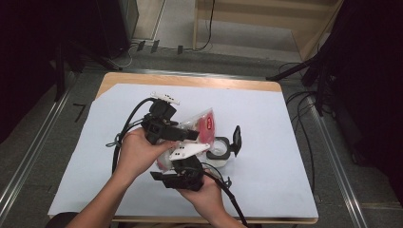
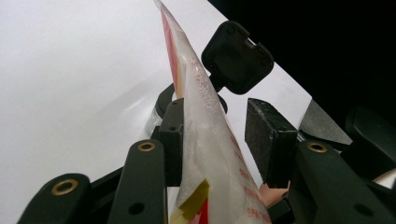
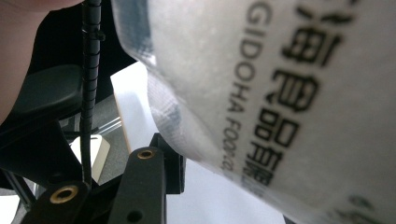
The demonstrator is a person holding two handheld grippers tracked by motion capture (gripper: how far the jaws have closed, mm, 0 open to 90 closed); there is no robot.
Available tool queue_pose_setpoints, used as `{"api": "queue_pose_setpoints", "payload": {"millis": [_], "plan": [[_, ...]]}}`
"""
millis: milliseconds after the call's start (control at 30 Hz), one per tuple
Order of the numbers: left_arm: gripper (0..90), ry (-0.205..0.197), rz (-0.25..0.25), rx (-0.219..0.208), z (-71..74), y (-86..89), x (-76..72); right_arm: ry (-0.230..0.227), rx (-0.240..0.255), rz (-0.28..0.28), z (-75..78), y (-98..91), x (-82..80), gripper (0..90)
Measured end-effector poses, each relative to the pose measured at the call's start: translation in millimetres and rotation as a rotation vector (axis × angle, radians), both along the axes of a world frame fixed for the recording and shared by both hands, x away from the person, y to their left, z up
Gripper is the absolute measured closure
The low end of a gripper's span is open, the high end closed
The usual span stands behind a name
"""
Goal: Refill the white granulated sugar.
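A clear plastic bag (image 1: 205,124) of white grains, with a red label, is held up over the middle of the table. My left gripper (image 1: 190,135) is open around the bag's upper edge (image 2: 205,140). Its left pad (image 2: 172,140) touches the film and its right pad (image 2: 270,140) stands apart. My right gripper (image 1: 167,164) comes from below at the bag's lower end and seems shut on it. The printed bag (image 3: 280,93) hides that gripper's right jaw, leaving its left pad (image 3: 172,168) showing. A clear jar (image 1: 219,151) with its black flip lid (image 1: 236,137) open stands just right of the bag.
A pale sheet (image 1: 271,118) covers the wooden table (image 1: 190,80). In the left gripper view the jar's black lid (image 2: 238,58) rises beyond the bag. Cables and stand legs lie on the floor (image 1: 304,99) right of the table. Dark stands flank both sides.
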State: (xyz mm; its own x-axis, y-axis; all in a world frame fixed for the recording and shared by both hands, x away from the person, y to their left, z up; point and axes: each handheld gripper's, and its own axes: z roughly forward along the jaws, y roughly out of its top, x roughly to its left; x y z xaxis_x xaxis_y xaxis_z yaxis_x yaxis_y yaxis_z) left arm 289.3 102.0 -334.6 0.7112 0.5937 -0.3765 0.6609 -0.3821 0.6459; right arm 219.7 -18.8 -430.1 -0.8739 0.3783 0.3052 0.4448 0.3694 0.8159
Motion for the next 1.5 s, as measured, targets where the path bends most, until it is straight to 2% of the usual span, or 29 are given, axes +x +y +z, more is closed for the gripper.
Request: {"api": "queue_pose_setpoints", "payload": {"millis": [67,233,1100,1500], "plan": [[61.4,0.000,-0.002,0.014,-0.2,-0.6,0.3,-0.004,0.000,-0.002,-1.2,-0.7,0.8,63.1],[61.5,0.000,-0.003,0.001,-1.7,-1.1,0.9,-0.006,-0.004,-0.006,-2.1,-1.3,1.6,63.1],[59.7,-0.010,0.005,0.014,-2.8,-1.6,1.4,-0.001,-0.013,-0.005,-0.7,-1.8,2.3,63.2],[58.9,-0.007,0.007,-0.001,-3.6,-2.8,1.4,0.005,-0.010,-0.006,-0.8,-2.3,2.4,63.2]]}}
